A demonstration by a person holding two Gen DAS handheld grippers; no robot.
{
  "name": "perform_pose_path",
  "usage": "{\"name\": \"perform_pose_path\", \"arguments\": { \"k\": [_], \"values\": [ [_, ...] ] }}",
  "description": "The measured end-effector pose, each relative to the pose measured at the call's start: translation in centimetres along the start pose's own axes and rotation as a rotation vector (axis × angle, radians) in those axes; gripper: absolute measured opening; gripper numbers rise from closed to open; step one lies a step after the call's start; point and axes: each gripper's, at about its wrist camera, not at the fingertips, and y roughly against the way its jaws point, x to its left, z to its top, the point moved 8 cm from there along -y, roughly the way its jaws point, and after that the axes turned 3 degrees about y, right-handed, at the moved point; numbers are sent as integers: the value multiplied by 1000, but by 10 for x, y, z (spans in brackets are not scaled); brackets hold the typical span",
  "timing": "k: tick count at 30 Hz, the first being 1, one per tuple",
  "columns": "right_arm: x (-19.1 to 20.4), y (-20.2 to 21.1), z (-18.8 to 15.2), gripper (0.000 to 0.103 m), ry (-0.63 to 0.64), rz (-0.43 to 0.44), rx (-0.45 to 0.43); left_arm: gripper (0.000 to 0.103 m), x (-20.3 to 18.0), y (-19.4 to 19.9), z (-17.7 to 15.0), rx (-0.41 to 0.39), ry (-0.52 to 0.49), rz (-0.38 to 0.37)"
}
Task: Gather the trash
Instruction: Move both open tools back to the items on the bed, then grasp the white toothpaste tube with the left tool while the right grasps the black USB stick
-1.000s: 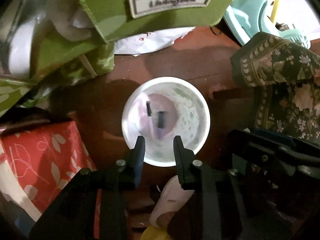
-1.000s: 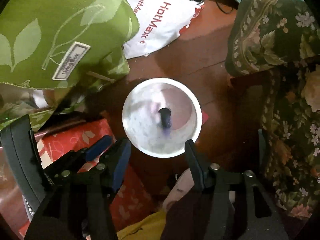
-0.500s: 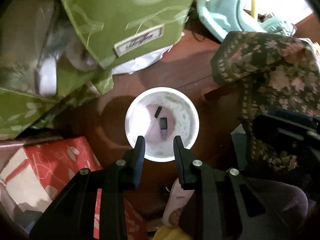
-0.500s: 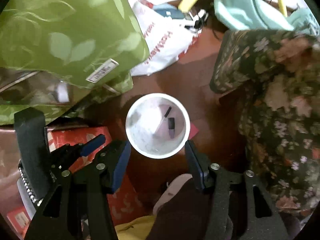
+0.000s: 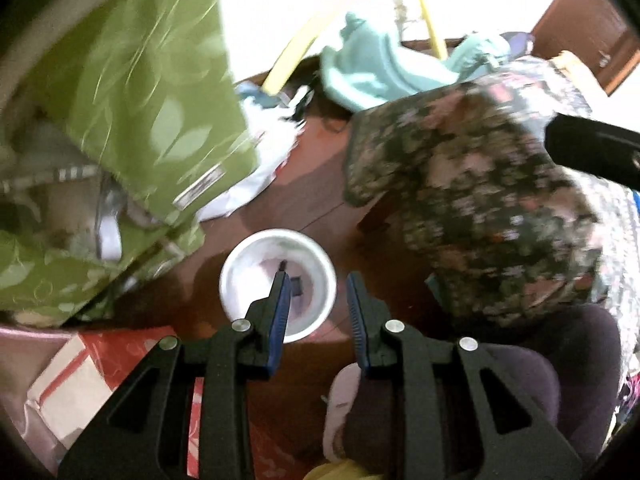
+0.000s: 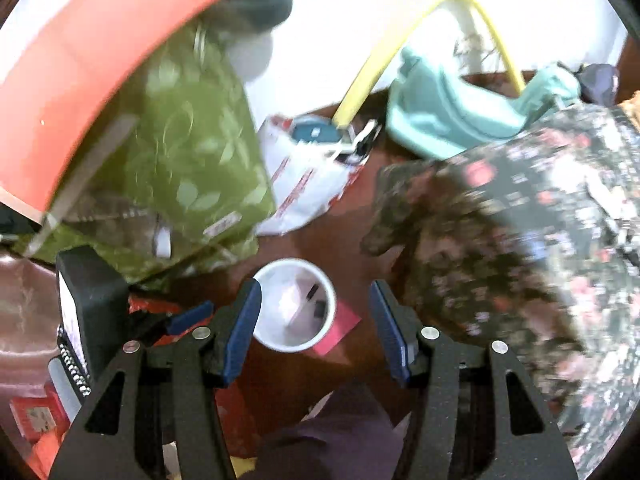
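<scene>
- White bin (image 5: 278, 284) stands on the brown floor (image 5: 316, 200) (two small dark items lie inside it).
- Left claw (image 5: 314, 304): fingers apart, holding nothing, above the bin.
- Right claw (image 6: 316, 320): fingers wide apart, holding nothing, above the bin (image 6: 295, 305).
- Green bag (image 5: 160, 112) sits just beside the bin.

A cluttered room in a home is shown. A dark red-brown wooden floor (image 6: 304, 244) is seen at the centre of the frame, crowded by a green leaf-patterned fabric bag (image 6: 192, 160) at upper left, a dark floral cloth (image 6: 520, 220) draped at right, and a white printed plastic shopping bag (image 6: 304, 184) above centre.
</scene>
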Motion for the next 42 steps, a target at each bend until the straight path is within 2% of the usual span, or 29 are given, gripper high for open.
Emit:
{"name": "perform_pose_path", "arguments": {
  "k": [4, 12, 24, 29, 35, 37, 42],
  "values": [
    [-32, 34, 2, 53, -27, -17, -58, 27, -44, 23, 16, -63, -85, -12],
    [-118, 91, -12, 53, -132, -69, -144, 27, -143, 53, 49, -140, -185, -104],
    [-261, 145, -50, 53, -310, -196, -197, 27, -277, 34, 88, -138, -320, -211],
    [-312, 146, -65, 53, -369, -234, -185, 31, -326, 14, 105, -124, -379, -238],
    [-364, 129, -77, 53, -442, -225, -144, 31, -362, -9, 129, -120, -432, -271],
    [-376, 120, -77, 53, -448, -222, -127, 35, -373, -19, 139, -114, -448, -289],
    [-402, 88, -71, 53, -431, -220, -86, 37, -391, -48, 162, -104, -489, -251]
  ]
}}
